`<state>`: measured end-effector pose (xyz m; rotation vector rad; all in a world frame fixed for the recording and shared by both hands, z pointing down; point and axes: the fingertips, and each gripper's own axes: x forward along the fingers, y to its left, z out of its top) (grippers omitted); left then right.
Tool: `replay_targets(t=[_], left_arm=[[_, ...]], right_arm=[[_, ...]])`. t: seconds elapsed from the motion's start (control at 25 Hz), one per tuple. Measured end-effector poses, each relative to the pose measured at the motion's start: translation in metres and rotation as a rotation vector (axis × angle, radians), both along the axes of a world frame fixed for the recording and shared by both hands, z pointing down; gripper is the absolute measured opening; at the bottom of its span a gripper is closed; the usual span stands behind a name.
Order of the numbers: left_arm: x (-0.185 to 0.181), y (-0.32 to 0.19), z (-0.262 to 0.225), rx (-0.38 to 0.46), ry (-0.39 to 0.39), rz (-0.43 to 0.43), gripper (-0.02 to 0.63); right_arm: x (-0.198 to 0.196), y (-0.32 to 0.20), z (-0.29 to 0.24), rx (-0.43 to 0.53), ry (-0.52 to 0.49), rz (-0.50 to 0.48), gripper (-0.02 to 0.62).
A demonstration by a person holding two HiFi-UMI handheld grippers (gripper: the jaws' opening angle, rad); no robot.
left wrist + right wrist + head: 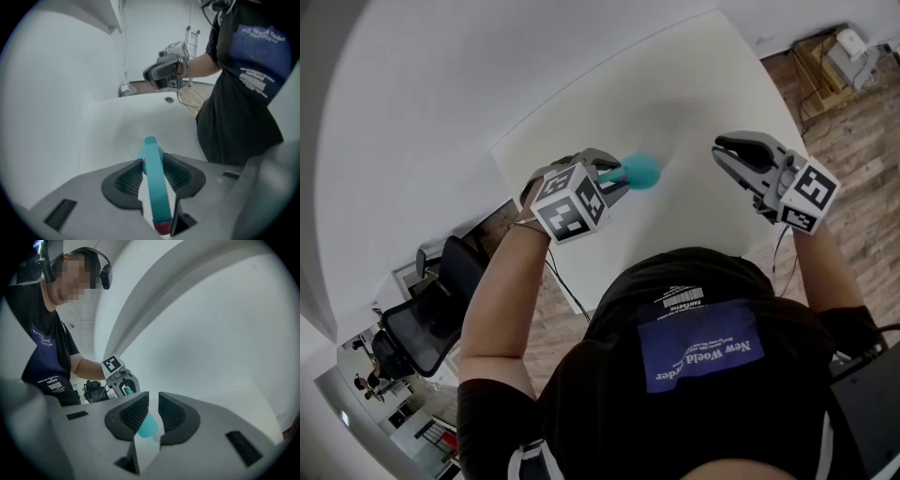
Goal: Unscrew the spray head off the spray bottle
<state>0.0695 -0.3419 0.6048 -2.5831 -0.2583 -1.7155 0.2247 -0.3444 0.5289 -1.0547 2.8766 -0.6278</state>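
While the left gripper (pixel 617 178) clamps its jaws on the teal spray bottle (pixel 153 183), the bottle runs lengthwise between the pads (pixel 126 180). Its rounded end pokes out past their tips, and a dark red part (pixel 161 228) sits at its near end, deep in the gripper's throat. Ahead of those tips and well apart from the bottle, the right gripper (pixel 720 150) hangs over the white table (pixel 694 103), jaws drawn to a narrow slit with nothing gripped.
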Motion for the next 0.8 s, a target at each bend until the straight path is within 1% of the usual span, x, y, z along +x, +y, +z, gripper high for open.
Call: replay_targets(t=[0.08, 0.28, 0.32, 0.44, 0.56, 0.68, 0.8], left_arm=[[0.003, -0.002, -0.021, -0.029, 0.107, -0.066, 0.141], [0.009, -0.006, -0.085, -0.061, 0.445, -0.228, 0.141], [0.006, -0.005, -0.097, -0.071, 0.504, -0.258, 0.141], [-0.004, 0.001, -0.133, -0.127, 0.672, -0.346, 0.141], [-0.015, 0.008, -0.164, -0.196, 0.826, -0.414, 0.141], [-0.029, 0.02, -0.185, -0.251, 0.942, -0.466, 0.141], [-0.042, 0.037, -0.201, -0.258, 1.029, -0.494, 0.141]], right_arm=[[-0.004, -0.001, -0.003, -0.005, -0.003, -0.02, 0.041], [-0.019, 0.0, -0.018, 0.012, -0.014, -0.079, 0.043], [-0.023, 0.002, -0.022, 0.014, -0.024, -0.1, 0.072], [-0.036, 0.008, -0.042, 0.023, -0.074, -0.182, 0.192], [-0.051, 0.016, -0.067, 0.055, -0.12, -0.267, 0.26], [-0.073, 0.028, -0.092, 0.093, -0.133, -0.354, 0.334], [-0.097, 0.042, -0.112, 0.119, -0.114, -0.416, 0.384]])
